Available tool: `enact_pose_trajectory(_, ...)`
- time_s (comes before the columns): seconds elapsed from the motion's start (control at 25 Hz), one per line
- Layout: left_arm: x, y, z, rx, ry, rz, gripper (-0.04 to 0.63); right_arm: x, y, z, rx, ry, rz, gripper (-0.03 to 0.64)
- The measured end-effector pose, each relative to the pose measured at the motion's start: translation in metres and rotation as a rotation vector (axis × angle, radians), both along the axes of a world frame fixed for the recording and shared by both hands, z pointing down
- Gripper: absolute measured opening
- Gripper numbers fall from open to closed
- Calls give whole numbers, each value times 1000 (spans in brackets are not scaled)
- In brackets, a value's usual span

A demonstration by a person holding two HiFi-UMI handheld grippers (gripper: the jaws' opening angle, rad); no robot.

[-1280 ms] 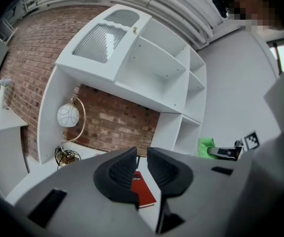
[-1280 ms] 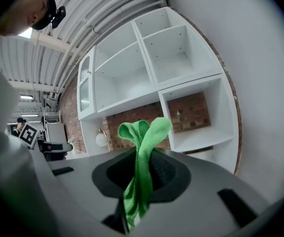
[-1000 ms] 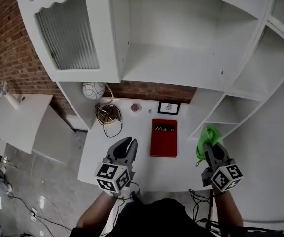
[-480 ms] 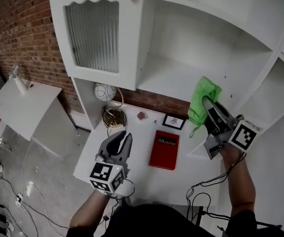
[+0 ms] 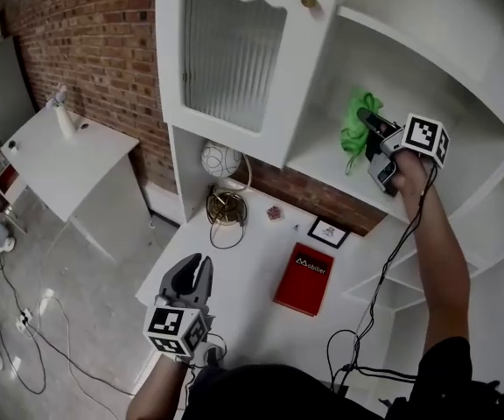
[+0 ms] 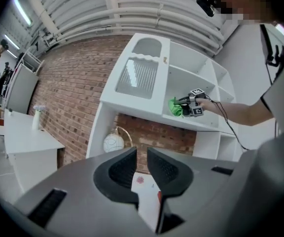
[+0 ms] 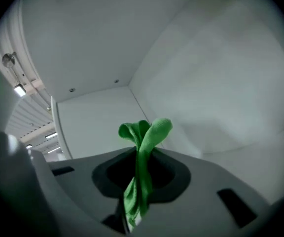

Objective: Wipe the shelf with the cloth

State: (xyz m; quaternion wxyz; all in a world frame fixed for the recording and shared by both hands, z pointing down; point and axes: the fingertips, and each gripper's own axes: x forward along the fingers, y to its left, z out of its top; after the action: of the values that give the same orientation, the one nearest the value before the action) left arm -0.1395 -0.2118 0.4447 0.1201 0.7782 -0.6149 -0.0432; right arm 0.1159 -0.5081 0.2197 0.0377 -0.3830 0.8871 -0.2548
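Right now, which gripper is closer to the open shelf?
Right. The right gripper reaches into the shelf, holding the green cloth over it. The left gripper hangs far below, over the desk.

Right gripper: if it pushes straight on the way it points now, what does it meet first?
The green cloth pinched in the right gripper leads; it would likely press into the shelf compartment's white inner wall, near a corner seam. Nothing else shows between, though depth is unclear.

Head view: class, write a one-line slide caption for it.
Right tongs hold a green cloth over the white shelf while the left tongs hang above the desk.
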Motion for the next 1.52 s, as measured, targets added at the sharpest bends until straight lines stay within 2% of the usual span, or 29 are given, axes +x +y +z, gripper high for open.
enact_pose_trajectory(0.2,-24,10,6,-13,17,-66,64,-30,-50,20,-46,132,13,55)
enact_pose_trajectory(0.48,-51,21,14,-24,26,-137,64,-63,-87,31,-51,266,16,55)
enact_pose_trajectory(0.72,-64,25,21,-29,36,-174,64,-76,-96,51,11,560,-19,55)
enact_pose_trajectory(0.92,-64,22,27,-45,45,-172,64,-75,-96,75,115,855,-64,55)
enact_pose_trajectory(1.04,-60,18,27,-46,44,-158,64,-71,-97,82,175,973,-69,55)
enact_pose_trajectory(1.2,-51,15,29,-50,54,-126,64,-56,-96,83,197,1047,-59,55)
enact_pose_trajectory(1.52,-27,3,31,-55,75,-54,64,6,-90,82,162,1111,25,55)
